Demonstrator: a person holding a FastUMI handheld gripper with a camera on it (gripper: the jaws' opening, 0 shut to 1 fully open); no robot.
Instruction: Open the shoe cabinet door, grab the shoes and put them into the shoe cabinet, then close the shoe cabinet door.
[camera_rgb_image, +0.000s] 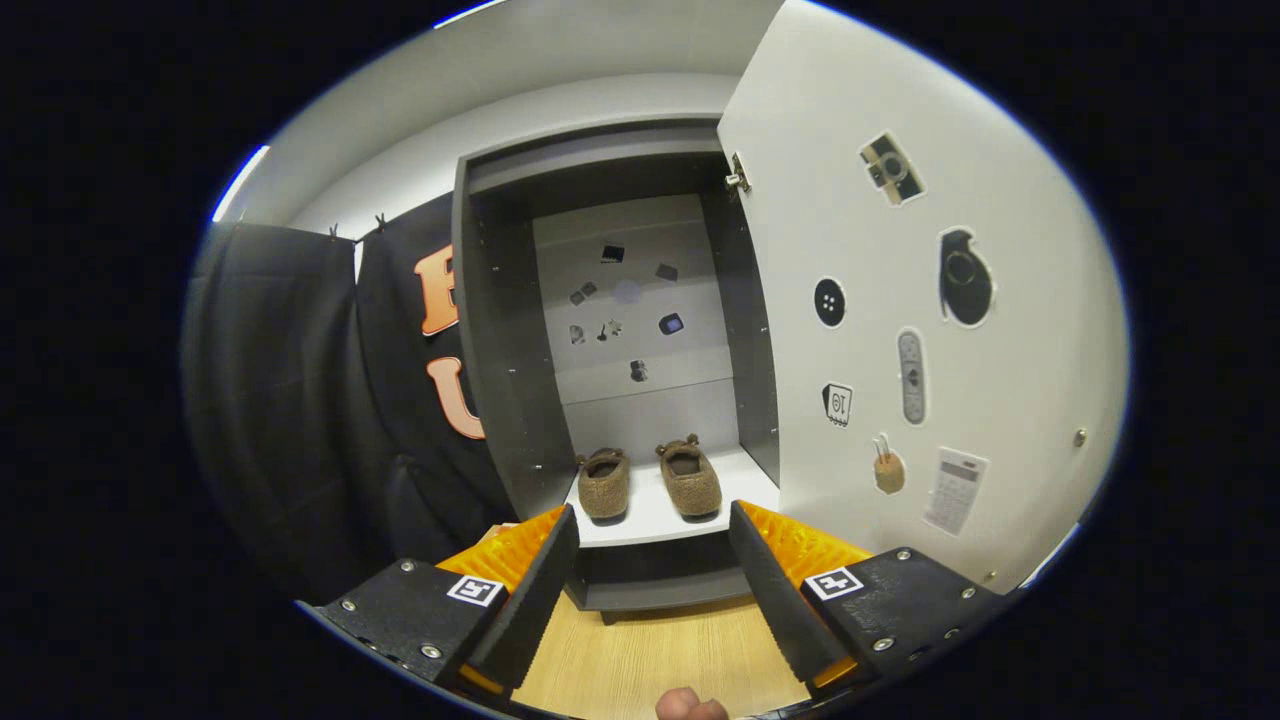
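The shoe cabinet (500, 330) stands ahead with its door (930, 330) swung wide open to the right. Two brown fuzzy shoes (604, 484) (690, 478) sit side by side on the white shelf (655, 520) inside, toes toward me. My gripper (650, 545) is open just in front of the shelf's edge, with nothing between its fingers. The shoes lie a little beyond the fingertips.
The open door carries several stickers and a small knob (1079, 437) near its outer edge. More stickers dot the cabinet's back panel (630, 300). Black cloth (300, 400) hangs left of the cabinet. A wooden floor (650, 650) lies below the fingers.
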